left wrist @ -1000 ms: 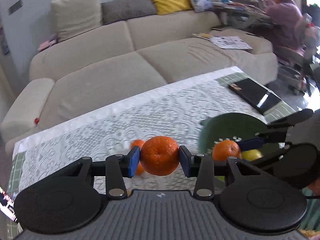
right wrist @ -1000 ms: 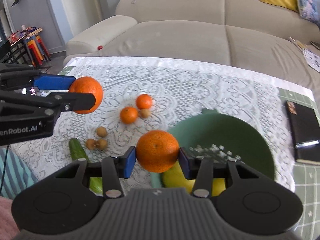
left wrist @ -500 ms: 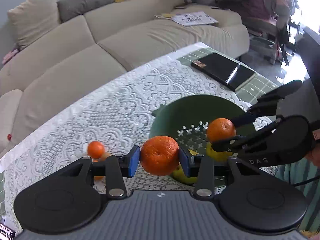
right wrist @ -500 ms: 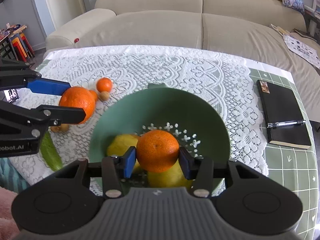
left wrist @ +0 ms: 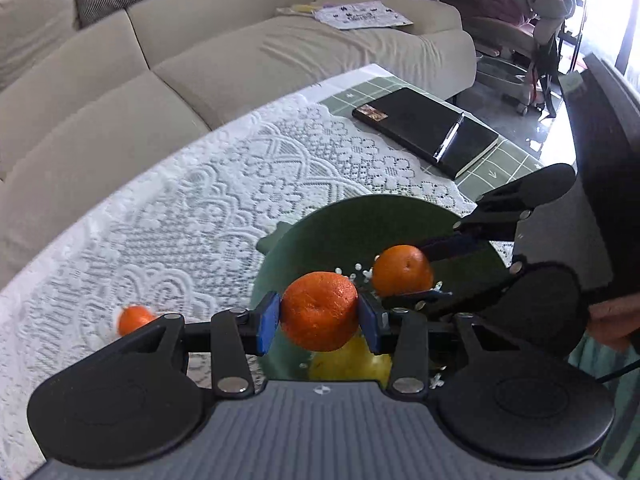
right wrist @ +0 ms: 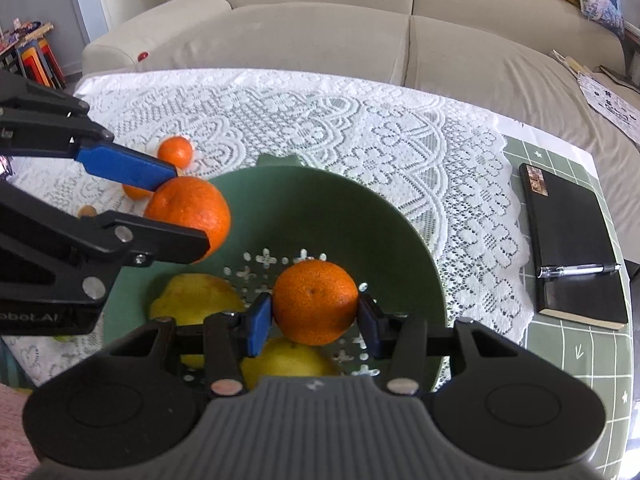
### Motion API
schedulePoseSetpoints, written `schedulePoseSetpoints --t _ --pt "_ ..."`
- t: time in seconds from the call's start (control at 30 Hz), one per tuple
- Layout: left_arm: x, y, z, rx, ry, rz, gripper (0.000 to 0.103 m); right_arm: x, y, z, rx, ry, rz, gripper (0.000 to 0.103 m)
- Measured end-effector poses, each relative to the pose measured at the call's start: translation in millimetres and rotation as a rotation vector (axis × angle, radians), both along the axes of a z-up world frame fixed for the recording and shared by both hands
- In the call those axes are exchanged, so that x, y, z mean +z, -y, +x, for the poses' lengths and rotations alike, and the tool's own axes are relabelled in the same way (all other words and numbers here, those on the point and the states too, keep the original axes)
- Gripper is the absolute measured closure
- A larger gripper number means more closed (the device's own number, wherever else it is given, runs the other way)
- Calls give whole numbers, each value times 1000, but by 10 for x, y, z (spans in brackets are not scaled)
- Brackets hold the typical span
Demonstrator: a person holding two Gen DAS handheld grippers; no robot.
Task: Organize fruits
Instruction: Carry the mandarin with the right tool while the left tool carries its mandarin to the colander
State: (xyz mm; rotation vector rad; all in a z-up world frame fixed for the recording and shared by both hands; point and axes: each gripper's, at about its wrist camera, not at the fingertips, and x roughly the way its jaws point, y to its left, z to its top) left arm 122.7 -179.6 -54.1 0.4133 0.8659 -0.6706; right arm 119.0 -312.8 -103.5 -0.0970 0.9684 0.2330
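My left gripper (left wrist: 319, 322) is shut on a large orange (left wrist: 318, 304) and holds it above the near-left rim of a green colander bowl (left wrist: 360, 212). In the right wrist view the same gripper (right wrist: 185, 216) comes in from the left with its orange (right wrist: 192, 210) over the bowl's left edge. My right gripper (right wrist: 316, 316) is shut on a second orange (right wrist: 315, 296) low inside the bowl (right wrist: 400, 220), just above two yellow fruits (right wrist: 196, 300). A small tangerine (right wrist: 175, 151) lies on the lace cloth beyond the bowl's left side.
A black notebook (right wrist: 568, 240) with a pen (right wrist: 576, 270) lies on the green mat to the bowl's right. A small brown nut (right wrist: 87, 211) sits on the cloth at the left. A beige sofa (right wrist: 360, 36) runs behind the table. A person's hand (left wrist: 612, 320) holds the right gripper.
Both grippers have come down and toward the bowl with their oranges. The right one now hangs low inside it, the left one has reached its left rim.
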Motion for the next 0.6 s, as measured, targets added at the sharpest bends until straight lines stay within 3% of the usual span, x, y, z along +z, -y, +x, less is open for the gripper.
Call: schedulePoseSetpoints --t 0.6 --pt "-284 135 257 13 -124 8 55 -192 -46 145 35 -33 -66 59"
